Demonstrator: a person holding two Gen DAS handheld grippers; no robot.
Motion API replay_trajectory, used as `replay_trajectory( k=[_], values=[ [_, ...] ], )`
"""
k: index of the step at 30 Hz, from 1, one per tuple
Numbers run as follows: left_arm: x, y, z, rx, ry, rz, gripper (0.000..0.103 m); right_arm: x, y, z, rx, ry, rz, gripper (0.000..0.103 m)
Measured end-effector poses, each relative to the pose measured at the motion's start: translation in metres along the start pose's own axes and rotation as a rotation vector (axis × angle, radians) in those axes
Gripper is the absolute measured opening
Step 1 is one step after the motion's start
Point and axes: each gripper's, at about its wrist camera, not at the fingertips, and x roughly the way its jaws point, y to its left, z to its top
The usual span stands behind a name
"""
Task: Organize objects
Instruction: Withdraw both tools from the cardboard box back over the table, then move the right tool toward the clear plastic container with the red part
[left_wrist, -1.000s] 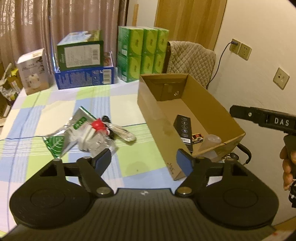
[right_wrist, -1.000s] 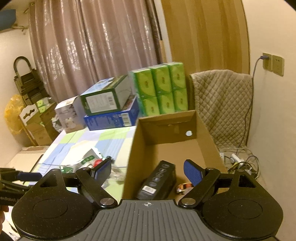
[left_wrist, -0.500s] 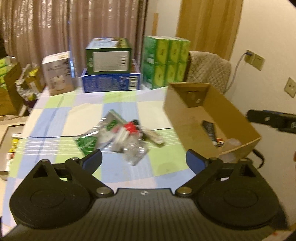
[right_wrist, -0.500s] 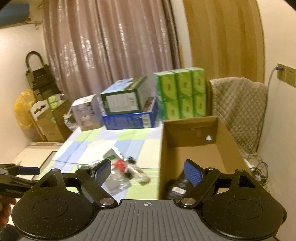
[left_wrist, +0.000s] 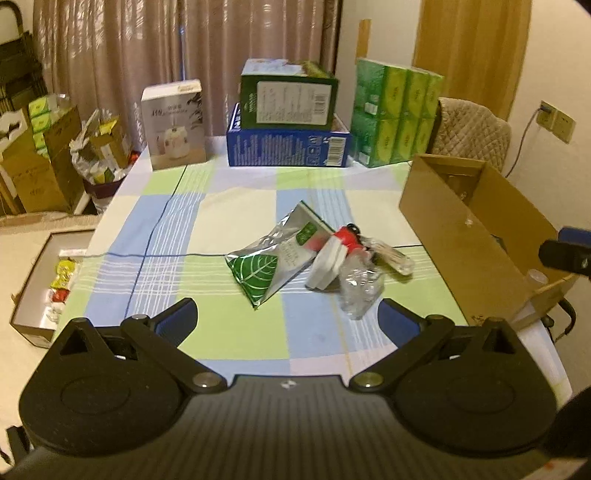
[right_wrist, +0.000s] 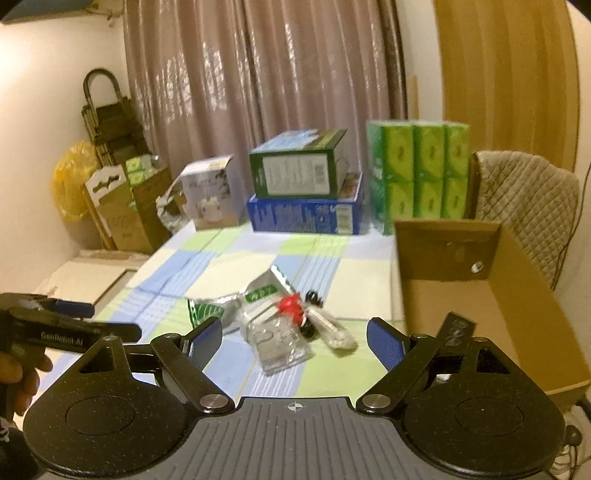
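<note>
A small pile lies mid-table: a silver-and-green foil pouch (left_wrist: 269, 258) (right_wrist: 258, 293), a white flat box (left_wrist: 327, 264), a red-topped item (left_wrist: 347, 236) (right_wrist: 290, 304) and a clear crumpled plastic bag (left_wrist: 360, 286) (right_wrist: 275, 345). An open cardboard box (left_wrist: 476, 236) (right_wrist: 524, 317) stands at the table's right edge, with a black device (right_wrist: 456, 328) inside. My left gripper (left_wrist: 288, 317) hovers short of the pile, its jaws opening wide with nothing between them. My right gripper (right_wrist: 293, 338) is open and empty, above the table in front of the pile and the box; its tip (left_wrist: 565, 253) shows in the left wrist view.
Along the table's far edge stand a white carton (left_wrist: 173, 125), a green box on a blue box (left_wrist: 288, 122) and stacked green packs (left_wrist: 395, 114). A padded chair (left_wrist: 469, 133) is behind the cardboard box. Boxes and clutter (left_wrist: 40, 162) sit on the floor at left.
Both grippers pulled back and to the left, away from the cardboard box and towards the pile. The left jaws spread wider. The right jaws kept the same gap.
</note>
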Motion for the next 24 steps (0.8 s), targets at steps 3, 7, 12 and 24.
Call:
replay_trajectory(
  k=[3, 7, 12, 24],
  values=[
    [0.021, 0.013, -0.006, -0.027, 0.011, -0.014, 0.102, 0.022, 0.005, -0.012, -0.022, 0.022, 0.026, 0.083],
    [0.053, 0.023, -0.012, -0.028, 0.025, 0.007, 0.102, 0.055, 0.012, -0.025, -0.047, 0.065, 0.038, 0.083],
    [0.083, 0.031, -0.02, -0.038, 0.041, 0.01, 0.102, 0.093, 0.016, -0.04, -0.081, 0.095, 0.062, 0.083],
    [0.095, 0.033, -0.018, 0.019, 0.061, 0.029, 0.102, 0.159, -0.001, -0.048, -0.079, 0.153, 0.114, 0.083]
  ],
)
